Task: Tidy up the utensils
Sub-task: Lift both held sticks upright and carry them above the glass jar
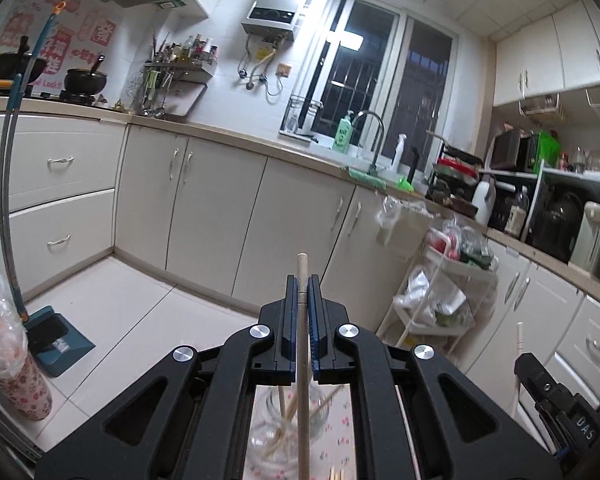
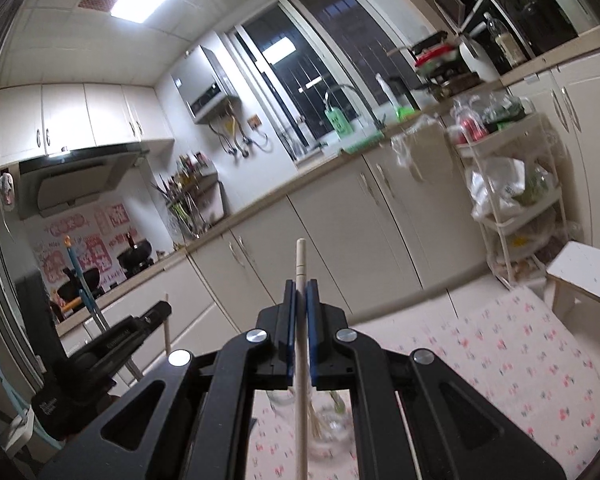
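Chopstick (image 1: 302,344) stands pinched upright in my left tool (image 1: 302,286), its low end over the jar (image 1: 286,428) right beneath. My right tool (image 2: 300,292) grips another stick (image 2: 301,344) likewise, jar (image 2: 328,416) just below, neither nearer.

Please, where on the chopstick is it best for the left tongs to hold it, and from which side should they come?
Near its thick upper end, as now: the left tongs clamp the chopstick from both flanks, just below its blunt tip. The stick stands roughly upright over the glass jar, so a sideways approach across the shaft leaves the thin end free to go down into it.
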`<state>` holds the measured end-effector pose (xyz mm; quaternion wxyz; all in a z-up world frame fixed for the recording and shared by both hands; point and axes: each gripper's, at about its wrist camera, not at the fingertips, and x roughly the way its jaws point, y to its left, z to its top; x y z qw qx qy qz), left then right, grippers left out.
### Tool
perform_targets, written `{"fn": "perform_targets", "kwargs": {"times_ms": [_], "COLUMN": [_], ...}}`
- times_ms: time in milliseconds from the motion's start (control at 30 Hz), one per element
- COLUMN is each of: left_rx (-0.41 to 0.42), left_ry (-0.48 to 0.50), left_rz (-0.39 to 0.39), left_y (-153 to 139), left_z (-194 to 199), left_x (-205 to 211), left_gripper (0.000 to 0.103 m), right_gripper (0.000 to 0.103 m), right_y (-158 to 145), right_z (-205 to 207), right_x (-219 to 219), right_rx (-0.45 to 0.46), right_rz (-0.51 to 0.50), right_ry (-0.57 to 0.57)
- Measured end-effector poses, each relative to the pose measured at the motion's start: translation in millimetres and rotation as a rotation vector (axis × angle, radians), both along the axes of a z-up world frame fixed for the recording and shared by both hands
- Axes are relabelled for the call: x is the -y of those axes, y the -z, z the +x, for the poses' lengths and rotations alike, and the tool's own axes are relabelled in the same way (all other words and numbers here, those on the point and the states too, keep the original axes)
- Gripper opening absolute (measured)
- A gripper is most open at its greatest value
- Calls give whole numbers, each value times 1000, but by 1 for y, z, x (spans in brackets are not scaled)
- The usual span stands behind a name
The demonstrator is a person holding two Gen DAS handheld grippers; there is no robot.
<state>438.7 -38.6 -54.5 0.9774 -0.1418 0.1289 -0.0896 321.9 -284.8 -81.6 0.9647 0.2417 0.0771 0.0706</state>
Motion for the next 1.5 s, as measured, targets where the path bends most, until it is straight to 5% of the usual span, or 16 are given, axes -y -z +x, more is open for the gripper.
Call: {"fn": "perform_targets", "kwargs": {"times_ms": [900, 1500], "left_rx": [118, 134], "left_ry": [-115, -139], "left_rz": [-179, -161], "left_y": [17, 64], "left_z": [95, 115], "left_x": [-4, -1], "left_gripper": [5, 5], "right_gripper": [6, 6], "right_y": [-7, 34], "right_z": [101, 155], "right_x": [-35, -57], "right_rx": [181, 154], "right_rz": [44, -9], "right_ry": [14, -16]}}
